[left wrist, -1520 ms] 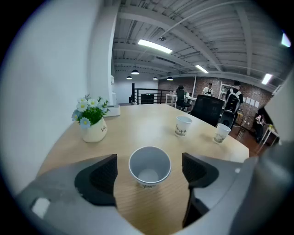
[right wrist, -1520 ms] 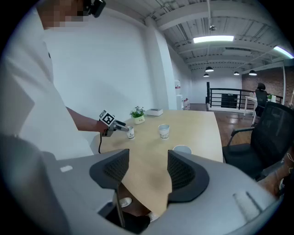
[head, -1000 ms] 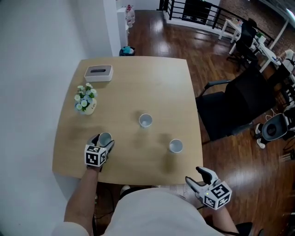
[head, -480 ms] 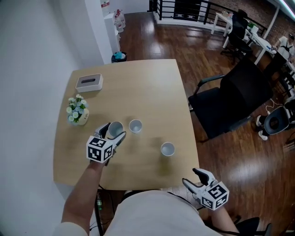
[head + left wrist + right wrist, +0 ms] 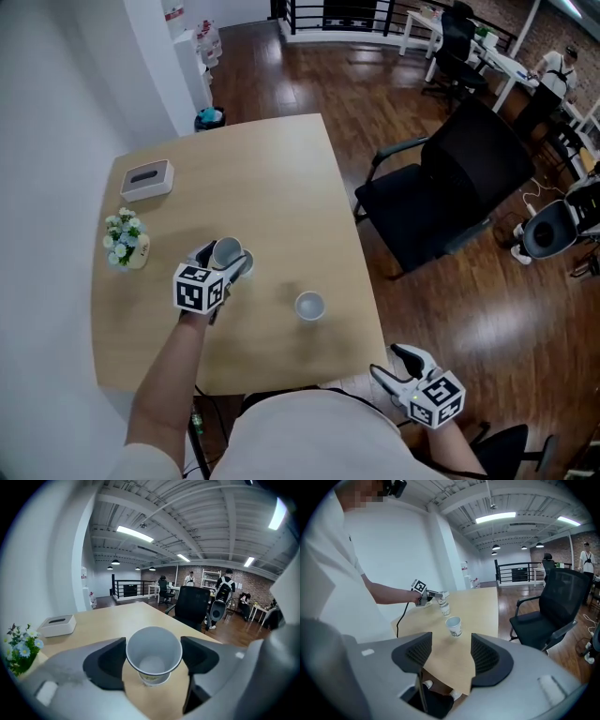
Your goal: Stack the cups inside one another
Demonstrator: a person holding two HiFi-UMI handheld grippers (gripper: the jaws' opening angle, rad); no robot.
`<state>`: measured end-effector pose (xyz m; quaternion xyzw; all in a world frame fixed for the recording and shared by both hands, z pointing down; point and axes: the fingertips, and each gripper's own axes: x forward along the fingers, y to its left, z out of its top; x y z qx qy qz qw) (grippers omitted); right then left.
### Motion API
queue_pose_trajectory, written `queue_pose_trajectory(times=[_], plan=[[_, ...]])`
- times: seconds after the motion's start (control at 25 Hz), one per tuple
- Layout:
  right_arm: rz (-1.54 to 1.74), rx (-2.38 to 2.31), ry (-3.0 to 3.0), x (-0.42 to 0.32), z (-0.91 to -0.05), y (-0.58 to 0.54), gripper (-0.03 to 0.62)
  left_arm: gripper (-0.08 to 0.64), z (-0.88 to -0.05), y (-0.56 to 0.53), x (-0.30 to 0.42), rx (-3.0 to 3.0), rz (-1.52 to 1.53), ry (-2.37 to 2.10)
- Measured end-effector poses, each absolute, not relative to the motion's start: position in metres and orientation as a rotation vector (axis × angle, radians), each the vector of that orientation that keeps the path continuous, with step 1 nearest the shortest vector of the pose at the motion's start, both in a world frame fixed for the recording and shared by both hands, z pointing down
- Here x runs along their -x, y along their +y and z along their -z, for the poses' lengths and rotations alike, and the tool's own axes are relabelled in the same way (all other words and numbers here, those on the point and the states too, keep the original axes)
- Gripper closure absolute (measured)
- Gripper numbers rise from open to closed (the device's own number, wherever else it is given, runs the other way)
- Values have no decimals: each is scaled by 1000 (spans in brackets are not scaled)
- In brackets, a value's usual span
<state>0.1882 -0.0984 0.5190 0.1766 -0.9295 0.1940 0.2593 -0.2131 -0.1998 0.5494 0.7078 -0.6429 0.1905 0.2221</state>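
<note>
My left gripper [image 5: 225, 264] is shut on a white paper cup [image 5: 226, 252], mouth up, over the middle of the wooden table [image 5: 272, 187]. In the left gripper view the cup [image 5: 153, 654] sits between both pads, and a second cup [image 5: 151, 680] with a printed band shows directly beneath it. From the right gripper view the held cup [image 5: 442, 596] sits on or in that lower cup [image 5: 445, 609]; how deep I cannot tell. A third cup [image 5: 309, 306] stands alone to the right. My right gripper [image 5: 398, 370] hangs open off the table's near edge.
A white tissue box [image 5: 148, 179] and a small pot of flowers [image 5: 124, 242] stand along the table's left side. A black office chair [image 5: 441, 187] is beside the right edge. A white wall runs along the left; wooden floor lies beyond.
My left gripper lifted its cup from the table's left side and carried it right, onto the middle cup. The right gripper stayed put off the table. The head view has shifted.
</note>
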Motion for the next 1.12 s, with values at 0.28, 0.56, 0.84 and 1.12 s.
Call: queue_pose_trajectory(times=[0.28,0.56,0.84,1.12], plan=[[-541,-501,-2501,-201,-520,-105,330,171,-574,-206,211,-1916,-534,-1750],[-529,-485,-2499,-192,-520,-103,330,126,-574,-199,214,-1918,-503,-1746],[-504,-443,-2524,-160,-512,-87,330,126,-540,-158,211,-1984,-425,-1739],[-481,-378,-2556,-111,-509,-52,330,127,-506,-95,200,-2083,-389,-1721]])
